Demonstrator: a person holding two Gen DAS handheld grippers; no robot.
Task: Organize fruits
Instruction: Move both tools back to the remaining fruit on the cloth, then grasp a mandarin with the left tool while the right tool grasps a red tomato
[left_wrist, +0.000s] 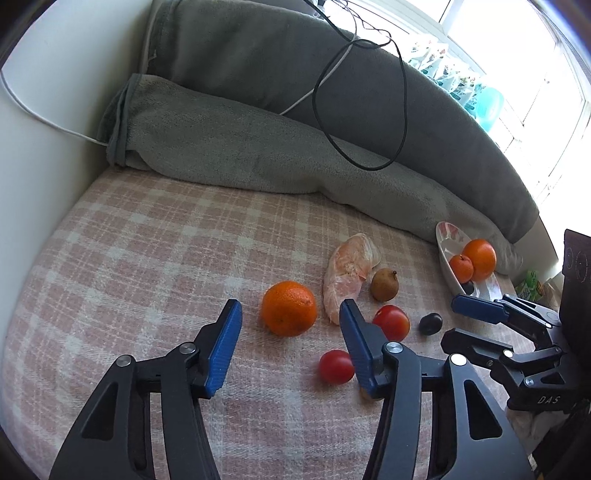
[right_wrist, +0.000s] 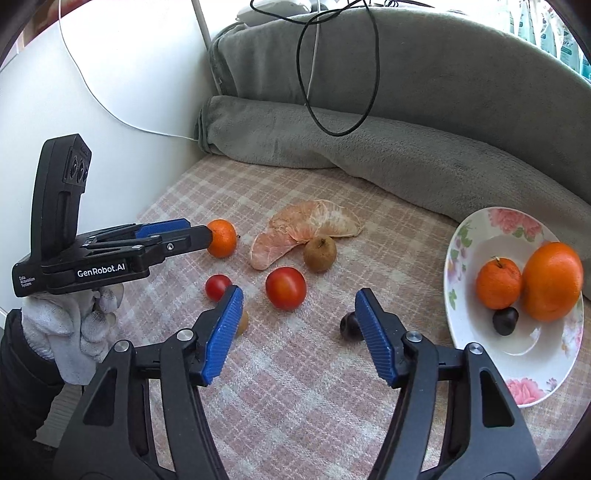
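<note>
On the pink checked blanket (left_wrist: 129, 258) lie an orange (left_wrist: 289, 308), a peeled pomelo piece (left_wrist: 349, 275), a brown pear (left_wrist: 384, 284), two tomatoes (left_wrist: 392, 322) (left_wrist: 336, 366) and a dark plum (left_wrist: 430, 324). A flowered white plate (right_wrist: 476, 229) at the right holds two oranges (right_wrist: 552, 281) (right_wrist: 498, 283) and a dark plum (right_wrist: 505, 320). My left gripper (left_wrist: 290, 350) is open and empty, just short of the orange. My right gripper (right_wrist: 297, 336) is open and empty, between the big tomato (right_wrist: 285, 288) and the loose plum (right_wrist: 349, 326).
Rolled grey blankets (left_wrist: 258, 155) line the far side, with a black cable (left_wrist: 369, 110) draped over them. A white wall (left_wrist: 44, 147) stands at the left. A small brown fruit (right_wrist: 242, 322) lies partly hidden behind my right gripper's left finger.
</note>
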